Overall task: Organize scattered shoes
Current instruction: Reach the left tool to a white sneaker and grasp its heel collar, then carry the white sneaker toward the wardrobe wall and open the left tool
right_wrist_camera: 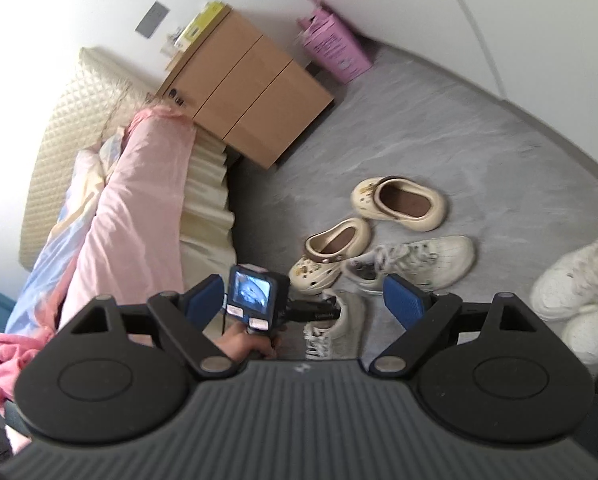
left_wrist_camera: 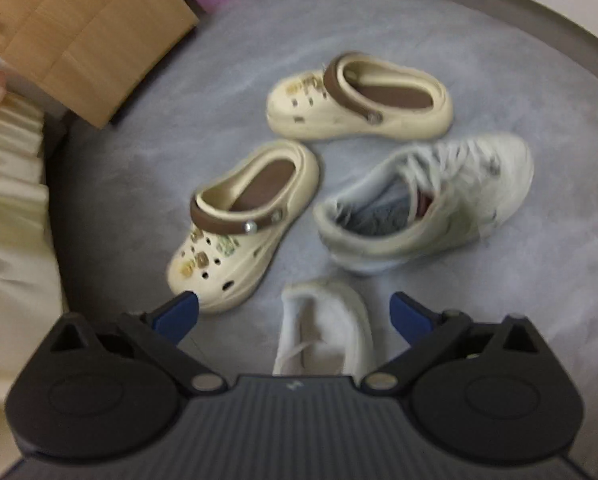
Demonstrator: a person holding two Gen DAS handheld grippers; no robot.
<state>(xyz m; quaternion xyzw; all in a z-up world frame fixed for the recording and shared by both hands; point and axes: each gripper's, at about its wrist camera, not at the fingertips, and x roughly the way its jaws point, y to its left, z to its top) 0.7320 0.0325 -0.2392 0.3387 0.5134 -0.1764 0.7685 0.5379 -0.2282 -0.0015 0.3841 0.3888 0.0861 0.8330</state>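
Observation:
In the left wrist view my left gripper (left_wrist_camera: 295, 314) is open and points steeply down at a white sneaker (left_wrist_camera: 323, 324), which lies between and below its blue pads (left_wrist_camera: 179, 312); nothing presses on it. Beyond lie two cream clogs with brown straps, one near (left_wrist_camera: 243, 224) and one farther (left_wrist_camera: 359, 98), and a grey-white sneaker (left_wrist_camera: 423, 200). My right gripper (right_wrist_camera: 303, 300) is open and empty, higher up. Ahead of it a hand (right_wrist_camera: 247, 344) holds the left tool, whose camera screen (right_wrist_camera: 251, 294) shows, over the same white sneaker (right_wrist_camera: 339, 320).
The shoes lie on grey carpet (right_wrist_camera: 439, 128). A pair of white sneakers (right_wrist_camera: 579, 280) sits at the right. A wooden nightstand (right_wrist_camera: 247, 92) and a pink bag (right_wrist_camera: 333, 44) stand by the wall. A bed with a pink blanket (right_wrist_camera: 131, 208) lines the left.

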